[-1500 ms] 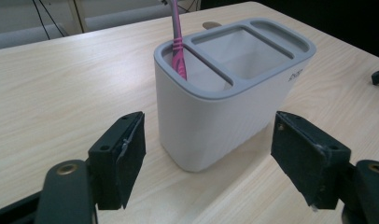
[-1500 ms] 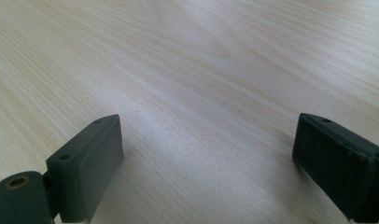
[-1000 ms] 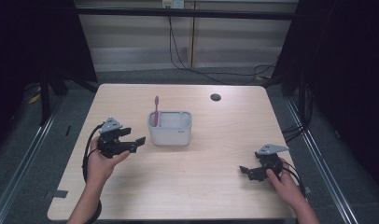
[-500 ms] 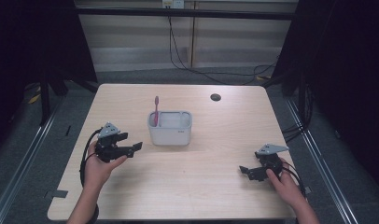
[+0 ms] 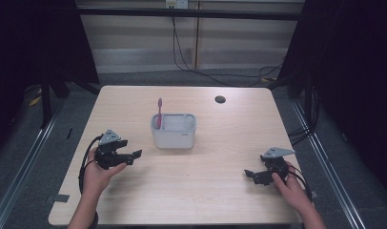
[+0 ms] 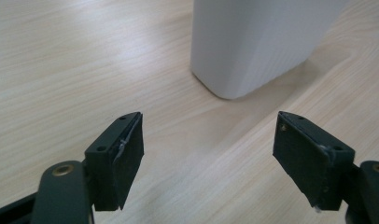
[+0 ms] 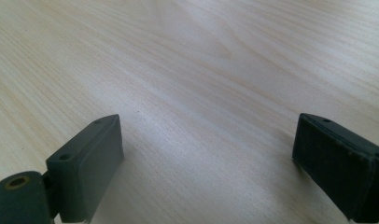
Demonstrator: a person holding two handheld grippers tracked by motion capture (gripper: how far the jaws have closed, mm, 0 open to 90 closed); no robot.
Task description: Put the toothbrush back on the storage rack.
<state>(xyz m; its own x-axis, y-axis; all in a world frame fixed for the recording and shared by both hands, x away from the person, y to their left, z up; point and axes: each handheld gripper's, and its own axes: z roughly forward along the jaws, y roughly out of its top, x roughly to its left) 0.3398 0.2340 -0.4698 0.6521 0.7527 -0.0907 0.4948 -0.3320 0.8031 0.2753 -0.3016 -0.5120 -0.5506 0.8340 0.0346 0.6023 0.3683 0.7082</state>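
The white, round-cornered plastic holder (image 5: 173, 130) stands upright a little behind the middle of the pale wooden bench (image 5: 196, 195). A pink toothbrush (image 5: 159, 113) stands in its left compartment, nearly upright, the head sticking up above the rim. The holder's other compartment looks bare from where the high view sits, though its floor is hard to make out.

To the holder's left and a bit nearer the person, the left tool (image 5: 134, 154) sits low over the bench in the person's left hand (image 5: 100, 172), pointing toward the holder's lower left corner. It is near the holder but apart from it. In the left gripper view its two black jaws stand wide apart with only bare wood between them, and the holder's white ribbed corner (image 6: 253, 42) rises just ahead; this tool is released and grasps nothing.

Well away to the holder's right, and nearer the person's edge, the right tool (image 5: 250, 174) lies low in the right hand (image 5: 289, 187), pointing left across the bench. In the right gripper view its jaws also stand wide over bare wood grain, released.

Behind the holder and to its right, a small dark round hole (image 5: 220, 99) sits in the bench top near the far edge.
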